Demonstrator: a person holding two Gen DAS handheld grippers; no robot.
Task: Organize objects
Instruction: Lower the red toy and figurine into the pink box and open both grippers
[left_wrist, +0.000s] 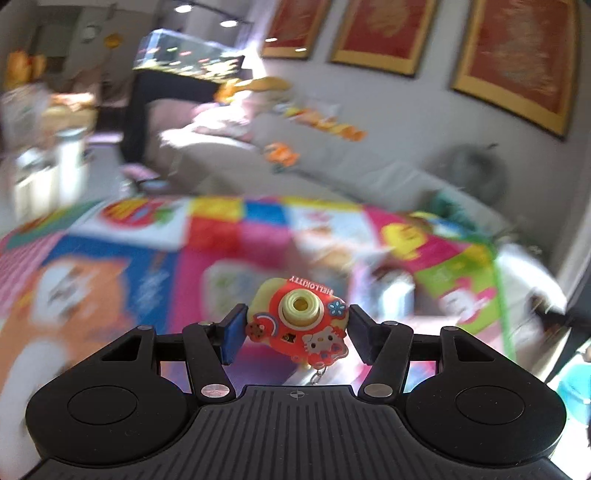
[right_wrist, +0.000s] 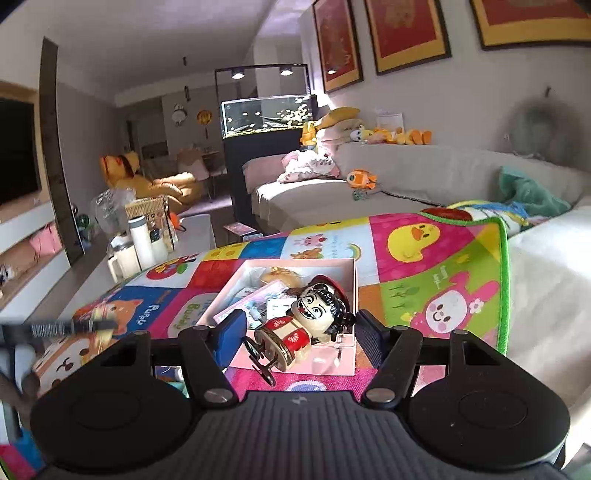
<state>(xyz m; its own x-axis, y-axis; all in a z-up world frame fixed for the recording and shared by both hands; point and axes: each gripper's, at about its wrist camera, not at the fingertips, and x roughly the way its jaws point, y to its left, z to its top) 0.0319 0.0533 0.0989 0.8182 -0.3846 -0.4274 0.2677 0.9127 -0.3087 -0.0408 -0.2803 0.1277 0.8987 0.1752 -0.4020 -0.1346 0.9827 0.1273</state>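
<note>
My left gripper (left_wrist: 295, 328) is shut on a red and yellow Hello Kitty toy camera (left_wrist: 297, 322), held upside down above the colourful play mat (left_wrist: 110, 258); that view is motion-blurred. My right gripper (right_wrist: 301, 332) is shut on a doll figurine with a cream face, black hair and red cap (right_wrist: 306, 325), held tilted over the near edge of a pink open box (right_wrist: 347, 354). The box holds several small items, among them a bun-shaped toy (right_wrist: 279, 275) and a pink card (right_wrist: 247, 302).
The play mat (right_wrist: 424, 266) covers a low surface in front of a grey sofa (right_wrist: 424, 173) with plush toys. A white table with bottles and a basket (right_wrist: 144, 236) stands at left. A fish tank on a black stand (right_wrist: 266, 122) stands behind.
</note>
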